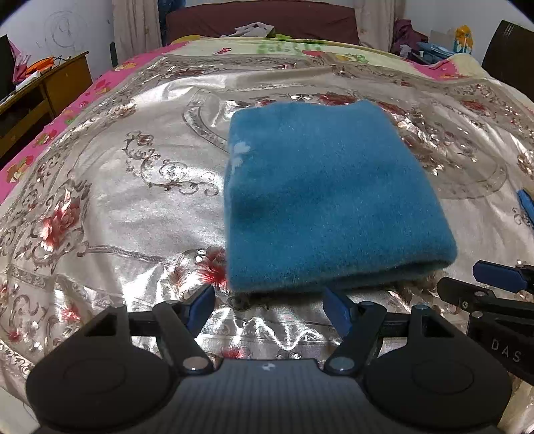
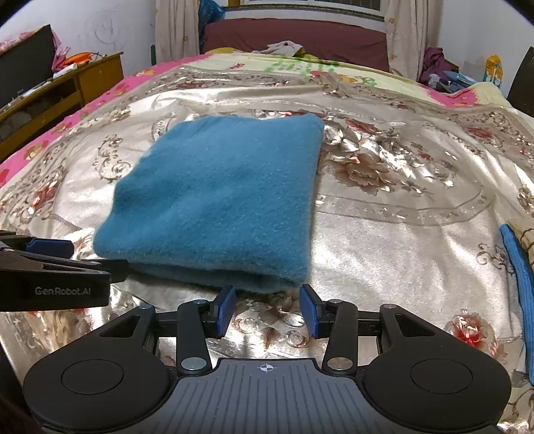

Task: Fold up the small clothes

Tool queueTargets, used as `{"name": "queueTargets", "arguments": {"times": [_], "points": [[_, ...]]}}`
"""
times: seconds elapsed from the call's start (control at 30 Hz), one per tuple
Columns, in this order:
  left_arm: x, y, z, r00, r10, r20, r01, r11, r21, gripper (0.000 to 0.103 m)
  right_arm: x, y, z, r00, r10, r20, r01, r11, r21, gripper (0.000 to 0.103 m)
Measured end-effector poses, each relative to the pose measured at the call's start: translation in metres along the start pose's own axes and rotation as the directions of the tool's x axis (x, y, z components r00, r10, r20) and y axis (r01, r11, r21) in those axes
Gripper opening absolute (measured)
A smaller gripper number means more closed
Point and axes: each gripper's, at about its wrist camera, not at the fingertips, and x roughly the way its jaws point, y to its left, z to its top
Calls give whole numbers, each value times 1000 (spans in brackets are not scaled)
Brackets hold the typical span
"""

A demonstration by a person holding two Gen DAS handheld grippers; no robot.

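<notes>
A teal-blue fleecy cloth (image 1: 327, 197) lies folded into a thick rectangle on the shiny floral bedspread (image 1: 116, 207). Its folded edge faces me. My left gripper (image 1: 270, 303) stands open just short of the near left part of that edge, with only bedspread between its blue pads. In the right wrist view the same cloth (image 2: 220, 200) sits ahead and a little left. My right gripper (image 2: 267, 308) is open at the cloth's near right corner, its pads apart from the fabric. Each gripper shows in the other's view: the right gripper (image 1: 500, 280) and the left gripper (image 2: 53, 260).
Another blue knitted piece (image 2: 517, 287) lies at the bedspread's right edge. A wooden desk (image 1: 43, 90) stands left of the bed. A dark red headboard (image 1: 260, 23) and a small heap of clothes (image 1: 250, 30) are at the far end. Clutter fills the far right corner.
</notes>
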Motion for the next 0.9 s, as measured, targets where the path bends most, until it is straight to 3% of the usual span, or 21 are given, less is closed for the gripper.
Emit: {"name": "queueTargets", "arguments": {"times": [0.9], "points": [[1,-4,-2,1000,1,-10,-1,1000,6,85,3,6,-3,1000,14,-16,-14,1000,0,51]]}}
